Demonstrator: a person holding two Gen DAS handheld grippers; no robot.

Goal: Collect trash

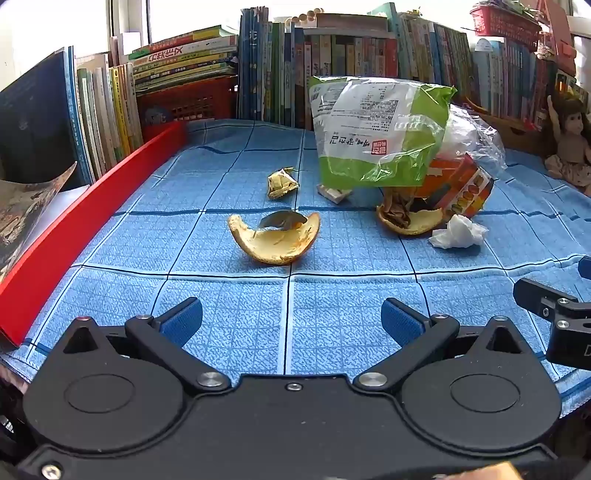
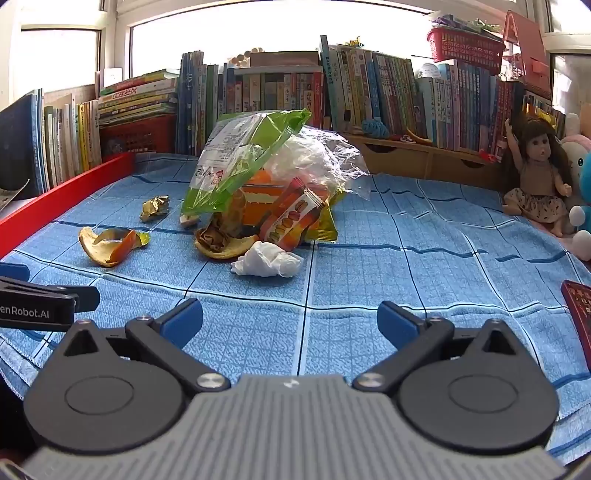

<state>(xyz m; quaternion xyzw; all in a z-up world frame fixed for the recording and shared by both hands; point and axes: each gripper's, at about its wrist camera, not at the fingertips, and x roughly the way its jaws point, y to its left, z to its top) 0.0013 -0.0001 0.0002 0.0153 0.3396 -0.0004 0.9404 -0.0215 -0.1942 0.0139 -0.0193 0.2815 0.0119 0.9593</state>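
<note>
Trash lay mid-cloth (image 1: 332,295): a green bag (image 1: 376,129) leaning over an orange box (image 1: 461,188), two peels (image 1: 275,236), a foil wrapper (image 1: 281,182), a tissue (image 1: 458,232). Left gripper (image 1: 291,317) and right gripper (image 2: 290,319) hovered near it, jaws spread wide, grasping nothing. Books (image 2: 280,88) stood behind.

Daylight pours in from the windows (image 2: 280,33) behind the books (image 2: 354,92), and the panes are blown out to plain white, so the book spines below sit fairly dark against them. The blue cloth (image 2: 406,258) is evenly and brightly lit, with only soft, short shadows under the orange peel (image 1: 275,236) and the crumpled tissue (image 2: 266,260) (the clear plastic bag (image 2: 325,158) carries a few small glints). Both fisheye views bend straight lines strongly toward the edges, the corners darken, and the picture stays sharp in the middle.
</note>
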